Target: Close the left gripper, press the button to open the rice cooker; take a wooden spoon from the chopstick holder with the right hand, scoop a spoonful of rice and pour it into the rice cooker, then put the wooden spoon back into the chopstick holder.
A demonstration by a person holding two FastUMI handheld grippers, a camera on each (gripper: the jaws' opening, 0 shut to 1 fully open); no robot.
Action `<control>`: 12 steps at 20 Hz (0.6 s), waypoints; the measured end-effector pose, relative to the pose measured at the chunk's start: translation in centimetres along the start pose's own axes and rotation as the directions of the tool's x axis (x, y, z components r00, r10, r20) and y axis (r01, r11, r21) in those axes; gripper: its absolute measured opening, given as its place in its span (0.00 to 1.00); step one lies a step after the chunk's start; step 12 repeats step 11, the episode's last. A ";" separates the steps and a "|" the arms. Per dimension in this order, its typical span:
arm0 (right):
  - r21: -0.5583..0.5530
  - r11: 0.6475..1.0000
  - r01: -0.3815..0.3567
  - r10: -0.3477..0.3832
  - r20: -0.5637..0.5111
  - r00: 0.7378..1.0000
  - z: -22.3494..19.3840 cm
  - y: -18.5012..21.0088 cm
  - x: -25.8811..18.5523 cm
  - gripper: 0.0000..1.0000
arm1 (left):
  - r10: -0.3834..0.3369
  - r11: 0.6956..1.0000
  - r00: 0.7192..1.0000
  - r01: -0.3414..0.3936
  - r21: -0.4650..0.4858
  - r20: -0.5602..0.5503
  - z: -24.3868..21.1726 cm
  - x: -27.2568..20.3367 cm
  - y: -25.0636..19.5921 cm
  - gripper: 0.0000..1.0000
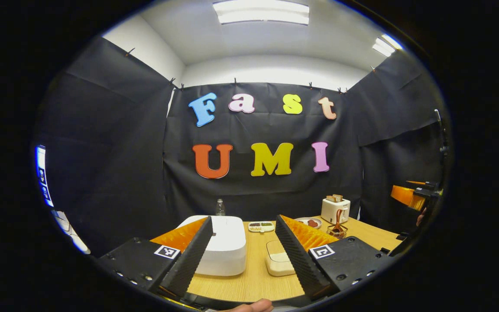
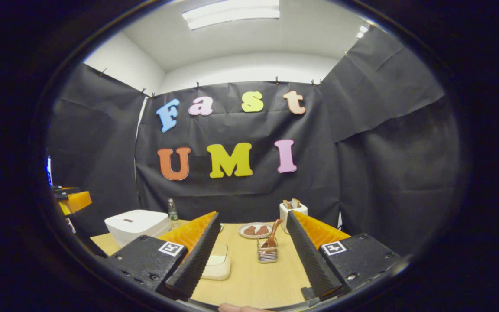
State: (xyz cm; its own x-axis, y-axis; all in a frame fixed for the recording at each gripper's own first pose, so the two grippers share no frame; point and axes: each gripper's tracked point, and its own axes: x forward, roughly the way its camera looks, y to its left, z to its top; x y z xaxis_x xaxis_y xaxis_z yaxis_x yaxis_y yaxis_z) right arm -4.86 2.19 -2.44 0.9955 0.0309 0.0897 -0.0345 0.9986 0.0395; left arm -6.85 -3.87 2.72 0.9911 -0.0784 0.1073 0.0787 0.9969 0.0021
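While both grippers are held above the table, the fingers of each are spread apart and nothing is gripped. The closed rice cooker is seen ahead of the left gripper. The wooden spoon in the chopstick holder is seen ahead of the right gripper, well apart.

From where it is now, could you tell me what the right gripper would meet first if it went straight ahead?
Probably the chopstick holder with the wooden spoon standing in it: it sits on the table between the open right gripper fingers, slightly right of centre. The plate lies beyond. Depth is hard to judge.
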 end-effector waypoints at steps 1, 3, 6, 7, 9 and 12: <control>-0.005 1.000 -0.002 0.002 -0.009 1.000 -0.3 0.1 0.1 1.00 | -0.003 1.000 1.000 0.003 0.003 0.006 0.2 -0.1 -0.1 0.93; -0.005 1.000 -0.007 0.007 -0.027 1.000 -0.8 0.1 0.1 0.96 | 0.003 1.000 1.000 -0.003 0.011 0.014 0.4 -0.4 0.0 0.93; 0.005 0.999 -0.035 0.035 -0.005 0.999 -0.4 0.4 0.1 1.00 | 0.020 1.000 1.000 -0.020 0.004 0.017 0.3 -0.6 0.3 0.93; 0.012 0.999 -0.041 0.041 0.003 0.999 -0.3 0.5 0.0 1.00 | 0.025 1.000 1.000 -0.025 -0.004 0.016 0.2 -0.6 0.4 0.94; 0.016 0.998 -0.055 0.055 0.004 0.998 -0.7 0.7 -0.1 1.00 | 0.027 0.999 1.000 -0.026 -0.017 0.010 0.1 -0.7 0.5 0.93; 0.011 0.998 -0.059 0.059 -0.006 0.998 -1.2 0.8 -0.2 1.00 | 0.030 0.999 1.000 -0.030 -0.020 0.007 0.1 -0.8 0.6 0.94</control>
